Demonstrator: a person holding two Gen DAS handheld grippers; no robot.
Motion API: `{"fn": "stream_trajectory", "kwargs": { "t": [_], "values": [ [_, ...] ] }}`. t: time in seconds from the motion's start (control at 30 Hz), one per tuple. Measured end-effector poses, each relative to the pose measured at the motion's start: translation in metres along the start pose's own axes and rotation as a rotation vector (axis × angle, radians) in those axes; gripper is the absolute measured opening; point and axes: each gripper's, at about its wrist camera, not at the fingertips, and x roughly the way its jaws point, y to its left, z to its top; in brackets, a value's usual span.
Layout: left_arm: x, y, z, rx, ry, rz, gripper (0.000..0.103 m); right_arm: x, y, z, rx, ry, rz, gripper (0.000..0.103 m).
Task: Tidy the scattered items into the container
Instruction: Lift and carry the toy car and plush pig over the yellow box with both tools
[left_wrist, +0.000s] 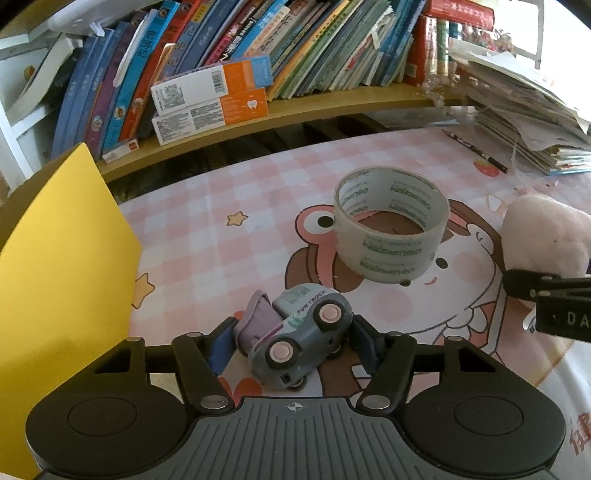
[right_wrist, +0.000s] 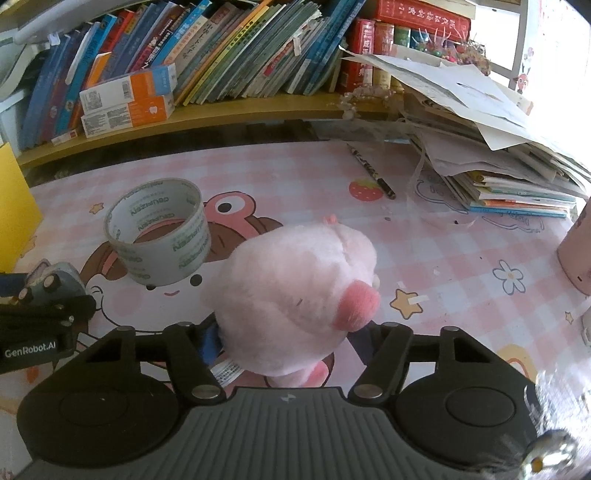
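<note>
Left wrist view, claw: we see our left claw (left_wrist: 291, 341) clamped on the small grey toy truck with pink wheel hubs (left_wrist: 301, 338), blue pads touching both ends.
Left wrist view, truck: it lies tipped on its side on the pink checked cartoon-print surface (left_wrist: 221, 236), its purple flap (left_wrist: 256, 321) splayed left.
Left wrist view, container: the yellow flat-walled container (left_wrist: 62, 258) stands at the left, near the truck.
Left wrist view, tape: the wide roll of clear packing tape (left_wrist: 391, 229) stands on end beyond the truck, apart from it.
Right wrist view, claw: we see our right claw (right_wrist: 286, 341) closed on the fluffy pink plush toy (right_wrist: 295, 291), which fills the gap between the fingers.
Right wrist view, tape: the roll sits just left of the plush.
Right wrist view, background: a black patterned pencil (right_wrist: 371, 171) lies further back; a stack of papers and books (right_wrist: 498, 147) sits at the right.
</note>
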Motion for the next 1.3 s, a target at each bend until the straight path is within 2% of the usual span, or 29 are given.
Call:
{"fn": "stream_trajectory", "kwargs": {
  "t": [0.4, 0.73, 1.3],
  "values": [
    [-0.031, -0.011, 0.000, 0.037, -0.054, -0.033, 0.064, -0.022, -0.004, -0.005, 0.020, -0.003, 0.054, 0.060],
    [-0.068, -0.010, -0.011, 0.014, -0.096, -0.051, 0.064, -0.054, 0.002, -0.015, -0.010, -0.031, 0.093, 0.060],
    [-0.112, -0.008, -0.034, -0.006, -0.154, -0.071, 0.064, -0.086, 0.014, -0.036, -0.071, -0.025, 0.120, 0.060]
  ]
}}
